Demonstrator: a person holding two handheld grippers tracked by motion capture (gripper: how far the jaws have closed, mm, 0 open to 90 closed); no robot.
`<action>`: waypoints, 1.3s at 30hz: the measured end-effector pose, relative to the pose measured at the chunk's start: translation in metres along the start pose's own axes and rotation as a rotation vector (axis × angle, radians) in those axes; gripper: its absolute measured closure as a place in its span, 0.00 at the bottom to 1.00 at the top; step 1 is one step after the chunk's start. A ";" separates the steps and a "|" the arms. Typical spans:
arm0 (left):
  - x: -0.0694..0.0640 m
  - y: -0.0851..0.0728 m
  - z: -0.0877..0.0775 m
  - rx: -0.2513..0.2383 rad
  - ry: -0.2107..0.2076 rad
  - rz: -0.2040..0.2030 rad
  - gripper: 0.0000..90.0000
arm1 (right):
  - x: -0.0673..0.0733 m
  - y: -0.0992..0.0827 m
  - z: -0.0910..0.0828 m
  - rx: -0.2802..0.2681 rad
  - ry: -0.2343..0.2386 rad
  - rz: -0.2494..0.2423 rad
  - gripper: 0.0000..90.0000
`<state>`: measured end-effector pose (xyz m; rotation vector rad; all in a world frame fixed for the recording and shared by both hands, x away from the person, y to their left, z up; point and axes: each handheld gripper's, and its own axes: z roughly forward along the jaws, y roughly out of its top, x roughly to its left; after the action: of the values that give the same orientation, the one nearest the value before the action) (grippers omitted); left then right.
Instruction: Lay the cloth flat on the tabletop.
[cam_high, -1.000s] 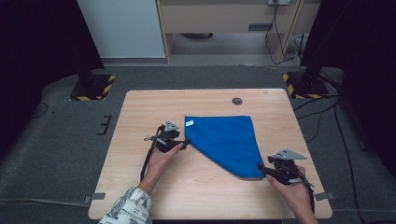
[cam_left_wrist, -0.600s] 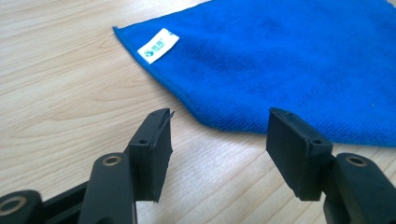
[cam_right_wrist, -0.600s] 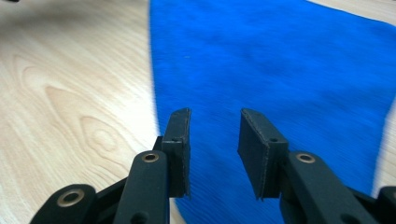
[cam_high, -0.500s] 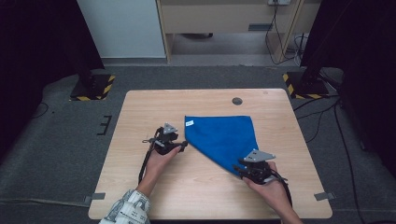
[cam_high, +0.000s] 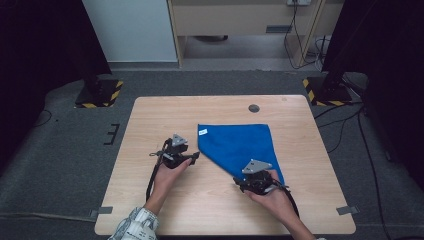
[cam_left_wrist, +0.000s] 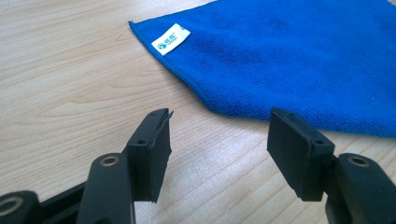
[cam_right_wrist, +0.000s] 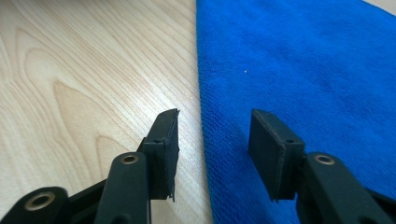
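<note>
Wooden table; grey floor; yellow-black striped bases.

The cloth is plain deep blue, with a small white label printed in green. The desk is pale wood with darker grain. Both grippers, left and right, are black, each topped by a grey plate. The sleeve is white with a dark pattern.

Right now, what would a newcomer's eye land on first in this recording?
The blue microfibre cloth, folded into a triangle right of the table's middle, with a white label at its corner. The right gripper straddles its near tip, jaws open; the left gripper waits open beside the left edge.
</note>
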<state>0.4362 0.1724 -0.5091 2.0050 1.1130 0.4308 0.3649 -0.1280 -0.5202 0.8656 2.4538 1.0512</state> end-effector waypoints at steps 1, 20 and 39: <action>0.000 -0.001 -0.001 0.001 0.002 -0.001 0.43 | 0.000 0.000 0.002 0.005 -0.008 -0.008 0.60; 0.014 -0.022 -0.029 -0.008 0.061 -0.048 0.43 | -0.050 0.018 -0.003 -0.034 0.087 0.175 0.97; 0.025 -0.037 -0.049 -0.018 0.102 -0.098 0.43 | -0.145 0.001 0.006 -0.074 -0.063 0.375 0.71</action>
<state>0.3993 0.2282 -0.5088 1.9216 1.2594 0.4950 0.4786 -0.2184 -0.5147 1.3477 2.2344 1.2064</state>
